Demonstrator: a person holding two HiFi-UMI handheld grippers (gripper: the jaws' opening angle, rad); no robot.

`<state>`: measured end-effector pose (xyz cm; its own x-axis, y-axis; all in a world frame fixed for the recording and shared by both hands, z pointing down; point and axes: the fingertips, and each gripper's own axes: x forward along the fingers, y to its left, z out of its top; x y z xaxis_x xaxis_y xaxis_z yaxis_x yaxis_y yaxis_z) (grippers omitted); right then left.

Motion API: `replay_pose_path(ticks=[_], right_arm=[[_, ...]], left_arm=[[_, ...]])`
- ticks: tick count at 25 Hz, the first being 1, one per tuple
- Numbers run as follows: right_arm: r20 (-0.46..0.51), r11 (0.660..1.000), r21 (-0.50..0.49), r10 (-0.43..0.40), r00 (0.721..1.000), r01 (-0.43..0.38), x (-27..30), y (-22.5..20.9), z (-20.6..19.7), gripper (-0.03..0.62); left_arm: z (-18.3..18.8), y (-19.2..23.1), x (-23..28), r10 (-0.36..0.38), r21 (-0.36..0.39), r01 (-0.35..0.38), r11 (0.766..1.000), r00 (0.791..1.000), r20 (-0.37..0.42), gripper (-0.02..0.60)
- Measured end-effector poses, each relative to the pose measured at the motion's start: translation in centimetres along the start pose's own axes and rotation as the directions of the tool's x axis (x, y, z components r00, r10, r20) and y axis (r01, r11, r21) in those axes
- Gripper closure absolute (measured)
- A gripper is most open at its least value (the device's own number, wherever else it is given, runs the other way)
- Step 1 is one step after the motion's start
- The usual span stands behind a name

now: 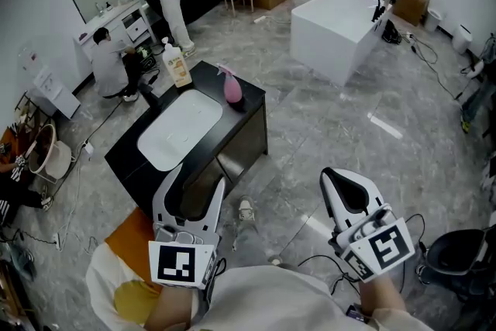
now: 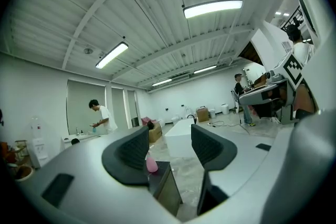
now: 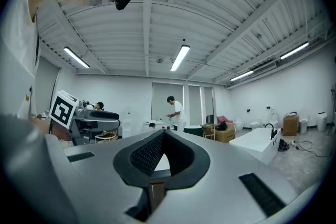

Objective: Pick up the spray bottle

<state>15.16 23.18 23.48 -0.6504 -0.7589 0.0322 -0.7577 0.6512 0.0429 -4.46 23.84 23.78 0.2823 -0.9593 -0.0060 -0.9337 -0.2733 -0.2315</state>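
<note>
Looking at the head view: pink spray bottle stands upright at upper centre-left of frame, on the black vanity top, just right of the white basin and near the far right corner. Left gripper sits at the lower left, jaws spread wide with nothing between the pads. Its own view lines up the bottle low in the gap between the jaws, but well ahead, no contact. Right gripper is at the lower right over the floor, jaws pressed together on nothing, confirmed in its own view. Handling guess: small moulded plastic bottle, light, smooth and a bit slippery. The wall is probably thin enough to flex under a hard squeeze. Fill level not readable, so weight is uncertain. Body is bulbous low and narrows toward the trigger head, so it likely tips if nudged high. I'd take it across the body just below the neck, where the taper stops it sliding down through the pads, with moderate squeeze and off the trigger. Pump bottle stands at the far left corner of the top, across the basin, well apart from the target.
</note>
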Motion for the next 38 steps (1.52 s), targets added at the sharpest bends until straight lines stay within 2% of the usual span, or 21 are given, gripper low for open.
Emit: replay_pose_path(ticks=[5,10,15,20,23,26,29,33,38], right_arm=[[-0.007,1.0,0.02,-0.011,1.0,0.011,3.0,-1.7,-1.4,0.566],[-0.02,0.999,0.03,-0.019,1.0,0.019,7.5,-4.2,-2.2,0.566],[-0.045,0.998,0.043,-0.033,0.998,0.034,13.1,-7.1,-3.1,0.566],[-0.094,0.998,0.051,-0.024,0.995,0.028,20.2,-9.8,-4.0,0.566],[-0.117,0.999,0.049,-0.017,0.993,0.023,24.8,-11.4,-4.4,0.566],[-0.141,0.999,0.046,-0.015,0.99,0.022,29.4,-12.8,-5.2,0.566],[-0.188,0.999,0.044,-0.005,0.982,0.014,34.1,-13.9,-7.1,0.566],[-0.236,0.999,0.05,0.002,0.972,0.01,39.7,-15.2,-9.3,0.566],[-0.295,0.998,0.06,-0.012,0.955,0.032,45.2,-17.0,-12.7,0.566]], left_arm=[[-2.0,1.6,3.6,-0.01,-0.04,0.011,0.999,1.0,0.006,0.327],[-3.2,3.6,8.5,-0.024,-0.041,0.024,0.999,1.0,0.0,0.327],[-4.9,6.6,14.2,-0.038,-0.037,0.037,0.999,0.999,-0.018,0.327],[-7.4,10.1,20.7,-0.063,-0.069,0.06,0.996,0.997,-0.05,0.327],[-8.8,11.7,24.7,-0.086,-0.045,0.083,0.996,0.994,-0.07,0.327],[-10.4,12.9,28.8,-0.125,-0.02,0.123,0.992,0.987,-0.1,0.327],[-12.3,14.3,32.6,-0.144,-0.036,0.141,0.989,0.982,-0.126,0.327],[-16.1,15.5,36.8,-0.219,-0.026,0.217,0.976,0.961,-0.172,0.327],[-20.4,16.5,40.9,-0.265,-0.032,0.265,0.964,0.939,-0.22,0.327]])
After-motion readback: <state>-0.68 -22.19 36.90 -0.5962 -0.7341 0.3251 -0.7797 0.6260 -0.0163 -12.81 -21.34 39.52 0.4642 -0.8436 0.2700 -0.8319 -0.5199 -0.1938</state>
